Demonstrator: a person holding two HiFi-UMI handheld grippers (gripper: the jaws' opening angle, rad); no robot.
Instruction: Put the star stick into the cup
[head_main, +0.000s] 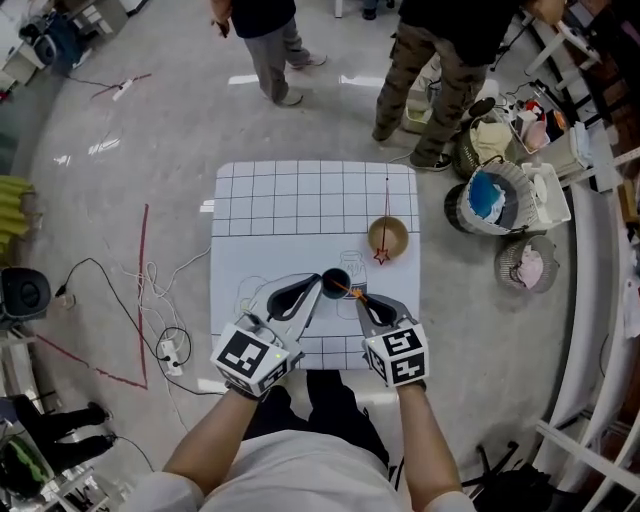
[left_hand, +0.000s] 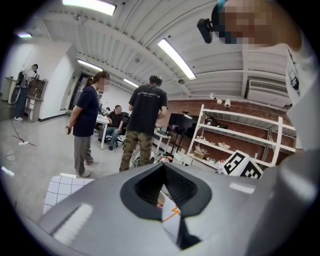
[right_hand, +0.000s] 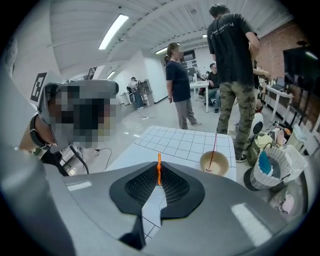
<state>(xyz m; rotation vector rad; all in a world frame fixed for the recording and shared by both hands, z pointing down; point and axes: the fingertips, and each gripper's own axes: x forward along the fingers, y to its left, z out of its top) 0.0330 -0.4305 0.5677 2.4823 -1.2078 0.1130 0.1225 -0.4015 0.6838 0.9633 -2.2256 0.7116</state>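
Here, gridded white table on grey floor; left fingers together; right fingers tight on orange stick

In your left gripper view, the left gripper's own bulk hid the cup. The star stick disappeared downward between your right gripper's pads. In the head view its tip was too small to place inside or outside the cup. Your forearms ran off the bottom edge.

Two tools, two star sticks, one cup, one bowl
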